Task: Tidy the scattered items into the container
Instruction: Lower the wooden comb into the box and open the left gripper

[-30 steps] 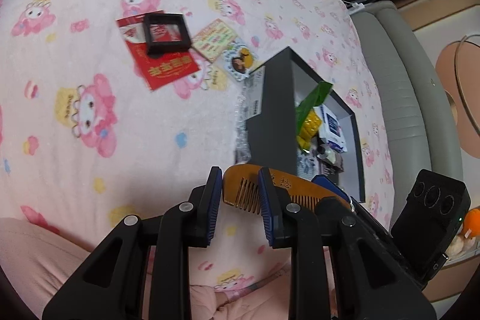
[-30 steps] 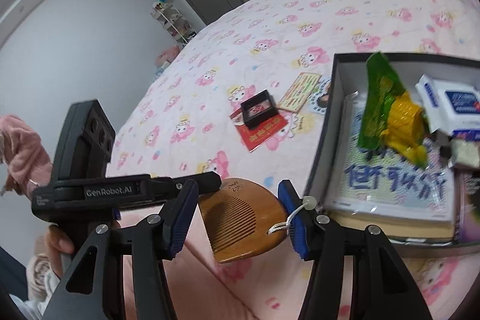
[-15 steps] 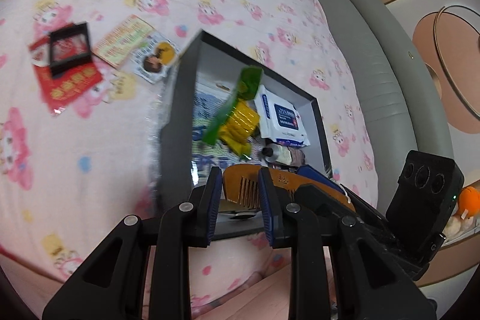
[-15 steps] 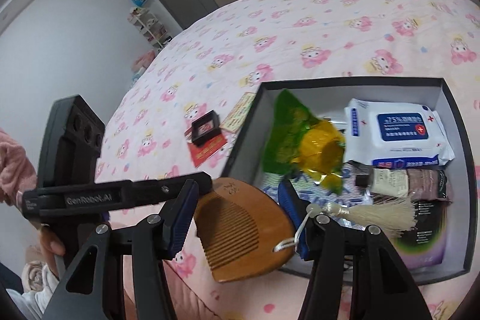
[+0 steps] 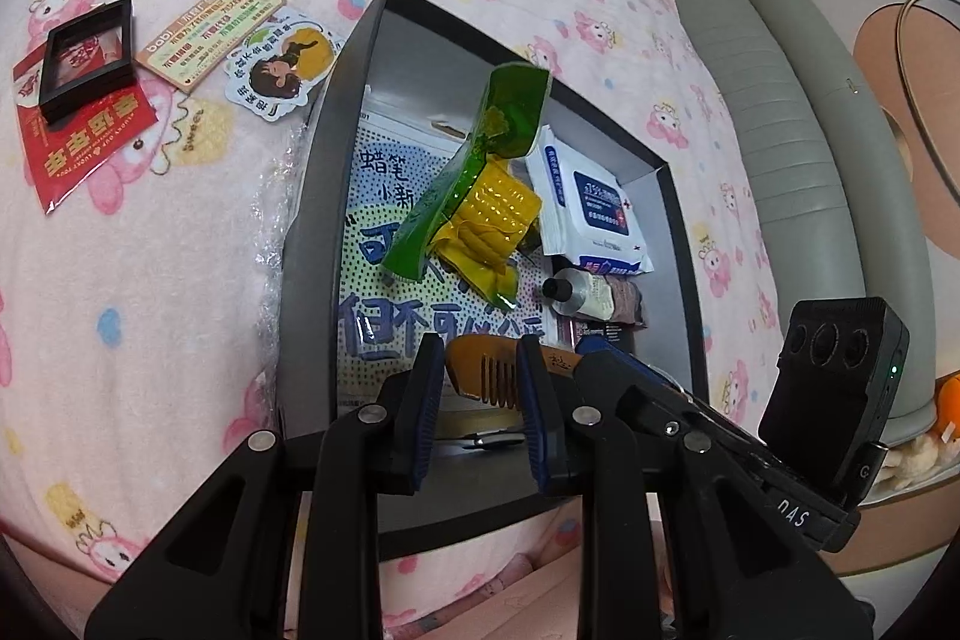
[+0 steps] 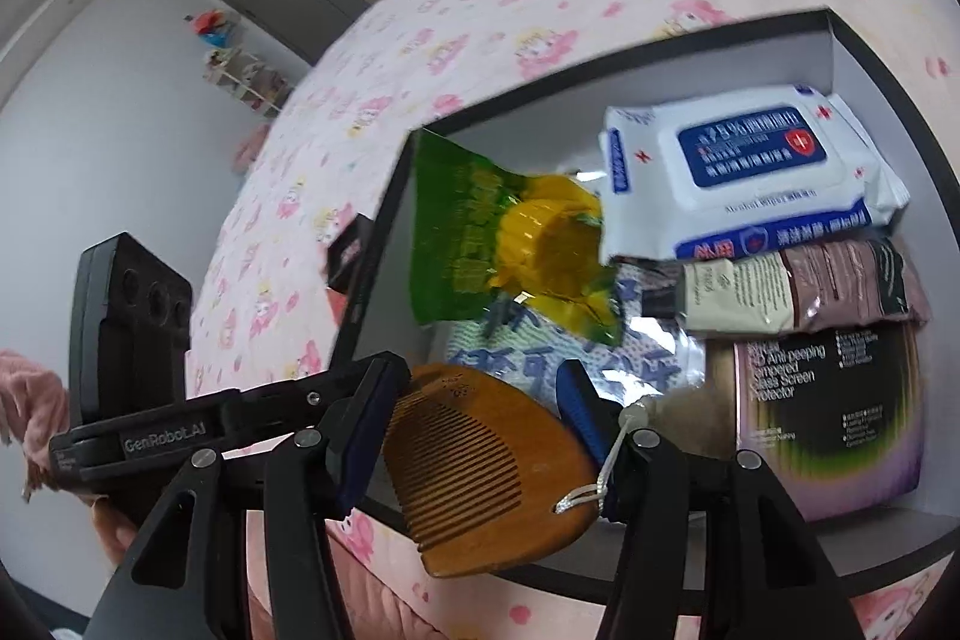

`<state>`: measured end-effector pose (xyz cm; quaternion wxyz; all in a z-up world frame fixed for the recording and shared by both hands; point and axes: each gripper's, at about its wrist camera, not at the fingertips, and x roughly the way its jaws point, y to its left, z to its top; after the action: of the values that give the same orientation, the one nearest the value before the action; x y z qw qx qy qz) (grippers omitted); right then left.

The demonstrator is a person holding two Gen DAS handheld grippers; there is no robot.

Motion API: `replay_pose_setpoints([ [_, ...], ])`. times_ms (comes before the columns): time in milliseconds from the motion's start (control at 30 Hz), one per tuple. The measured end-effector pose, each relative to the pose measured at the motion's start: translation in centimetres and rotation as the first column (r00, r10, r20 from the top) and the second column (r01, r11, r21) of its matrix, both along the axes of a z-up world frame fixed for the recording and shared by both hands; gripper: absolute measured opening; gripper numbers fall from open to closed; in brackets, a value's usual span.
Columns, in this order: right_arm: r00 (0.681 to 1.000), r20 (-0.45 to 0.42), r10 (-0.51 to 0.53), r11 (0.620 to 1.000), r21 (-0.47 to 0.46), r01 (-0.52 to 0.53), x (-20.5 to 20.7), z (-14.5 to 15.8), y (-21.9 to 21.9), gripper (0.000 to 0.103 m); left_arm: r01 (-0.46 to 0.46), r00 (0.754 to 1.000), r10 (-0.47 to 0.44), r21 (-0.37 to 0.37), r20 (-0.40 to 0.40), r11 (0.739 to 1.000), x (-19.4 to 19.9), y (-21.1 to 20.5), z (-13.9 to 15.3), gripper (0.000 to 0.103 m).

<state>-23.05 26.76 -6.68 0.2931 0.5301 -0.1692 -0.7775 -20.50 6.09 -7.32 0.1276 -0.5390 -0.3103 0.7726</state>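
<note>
1. Since a second ago, both hand-held grippers and the wooden comb [image 6: 480, 466] have been carried from over the pink bedspread [image 5: 150, 280] to above the near end of the dark box [image 5: 312, 232]; back then the box was only seen off to the side.
2. The comb is clamped by both: the right hand-held gripper [image 6: 474, 418] is closed across its wide body, and the left hand-held gripper [image 5: 480, 388] is pinched narrowly on its end, teeth showing between the blue pads.
3. A white cord and a pale tassel [image 6: 678, 412] are hung off the comb, next to the right finger.
4. Inside the box a green-and-yellow snack bag [image 5: 480, 196], a white and blue wipes pack [image 6: 750, 166], a small tube [image 6: 780, 292] and a screen protector package [image 6: 828, 400] are seen, all lying on a big printed packet [image 5: 384, 304].
5. Left out on the bedspread, beside the box's far-left corner, are a cartoon sticker [image 5: 282, 64], a printed card [image 5: 210, 31], and a black frame [image 5: 87, 58] resting on a red envelope [image 5: 84, 142].
6. Some crinkled clear plastic [image 5: 276, 214] is tucked against the box's outer left wall.
7. The comb is held in the air over the box's near rim, and contact with the contents can't be made out.
</note>
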Motion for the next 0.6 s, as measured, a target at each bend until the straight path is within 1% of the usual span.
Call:
replay_pose_setpoints([
  [167, 0.997, 0.038, -0.06, 0.995, 0.078, 0.057, -0.5, -1.4, 0.9, 0.052, 0.012, 1.0, -0.012, -0.028, 0.0, 1.0, -0.4, 0.6, 0.2, 0.023],
  [300, 0.994, 0.031, -0.109, 0.99, 0.096, 0.105, -0.4, -1.2, 2.1, 0.052, 0.031, 1.0, -0.031, -0.047, 0.0, 0.998, -0.3, 1.2, 0.2, 0.023],
  [367, 0.992, 0.018, -0.122, 0.986, 0.116, 0.119, -0.2, -0.9, 2.4, 0.052, 0.052, 0.999, -0.052, -0.063, 0.003, 0.997, -0.1, 1.6, 0.3, 0.023],
  [467, 0.989, -0.013, -0.148, 0.97, 0.194, 0.148, 0.5, 0.0, 3.0, 0.052, 0.093, 0.996, -0.093, -0.09, 0.004, 0.992, 0.2, 2.3, 0.6, 0.023],
  [600, 0.986, -0.067, -0.155, 0.957, 0.238, 0.167, 1.2, 1.0, 4.1, 0.053, 0.152, 0.988, -0.152, -0.123, 0.004, 0.981, 0.6, 3.5, 1.0, 0.023],
])
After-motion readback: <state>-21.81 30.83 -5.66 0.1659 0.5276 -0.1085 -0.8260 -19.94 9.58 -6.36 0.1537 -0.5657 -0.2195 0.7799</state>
